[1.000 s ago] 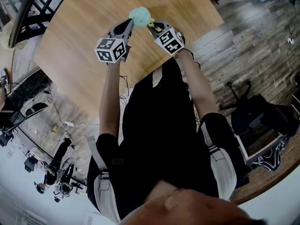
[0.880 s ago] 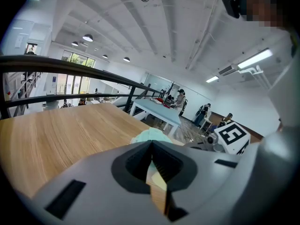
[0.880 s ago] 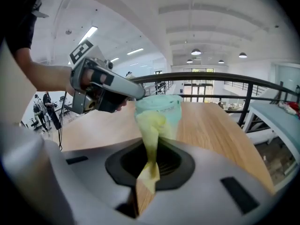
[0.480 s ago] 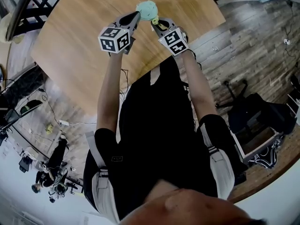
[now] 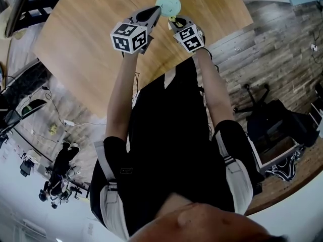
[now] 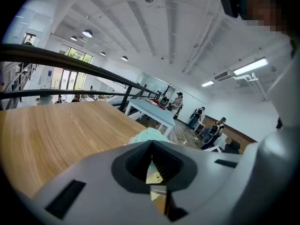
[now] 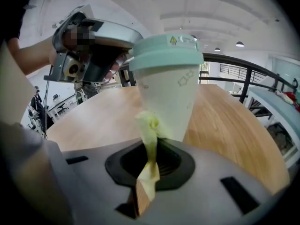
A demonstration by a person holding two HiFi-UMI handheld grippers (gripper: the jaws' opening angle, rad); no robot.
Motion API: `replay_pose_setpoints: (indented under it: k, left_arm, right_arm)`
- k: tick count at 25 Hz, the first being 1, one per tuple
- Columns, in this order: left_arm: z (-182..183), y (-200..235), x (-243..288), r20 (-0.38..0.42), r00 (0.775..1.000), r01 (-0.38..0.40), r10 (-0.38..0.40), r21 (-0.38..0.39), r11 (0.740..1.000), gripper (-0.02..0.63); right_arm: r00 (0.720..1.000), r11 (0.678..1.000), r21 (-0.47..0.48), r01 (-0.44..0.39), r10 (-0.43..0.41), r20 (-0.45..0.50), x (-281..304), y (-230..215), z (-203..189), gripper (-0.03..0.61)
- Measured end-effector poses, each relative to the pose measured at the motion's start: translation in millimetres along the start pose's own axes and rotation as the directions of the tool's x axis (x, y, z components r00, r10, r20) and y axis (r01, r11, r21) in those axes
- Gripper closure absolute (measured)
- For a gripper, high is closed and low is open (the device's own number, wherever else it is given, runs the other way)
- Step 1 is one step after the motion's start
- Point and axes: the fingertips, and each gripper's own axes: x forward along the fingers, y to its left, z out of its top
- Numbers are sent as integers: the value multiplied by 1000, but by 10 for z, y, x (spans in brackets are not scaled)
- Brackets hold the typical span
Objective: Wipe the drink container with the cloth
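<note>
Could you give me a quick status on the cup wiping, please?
Right gripper shut on yellow cloth, cloth against the cup. Left gripper shut, tip beside the lid. Cup upright, base hidden; nothing in the way.

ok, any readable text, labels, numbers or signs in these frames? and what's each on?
No text here can be read as words.
Cup lid: small green sign with tiny print, too small to read.
Cup wall: faint pale marks, illegible.
Left marker cube, right marker cube: black-and-white square patterns only, no letters.
</note>
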Motion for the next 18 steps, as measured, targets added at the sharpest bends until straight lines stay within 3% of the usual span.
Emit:
replay_pose_setpoints:
  k: [11,18]
  left_arm:
    - [-13,-19,4,-3,1000,15,-15,1,1000,591]
    - [-32,2,-7,-12,999,37,-37,2,999,591]
  right_arm:
    - [986,994,98,49,-33,-162,357,-30,-353,535]
    - [989,995,80,55,-44,-142,348,-11,-314,535]
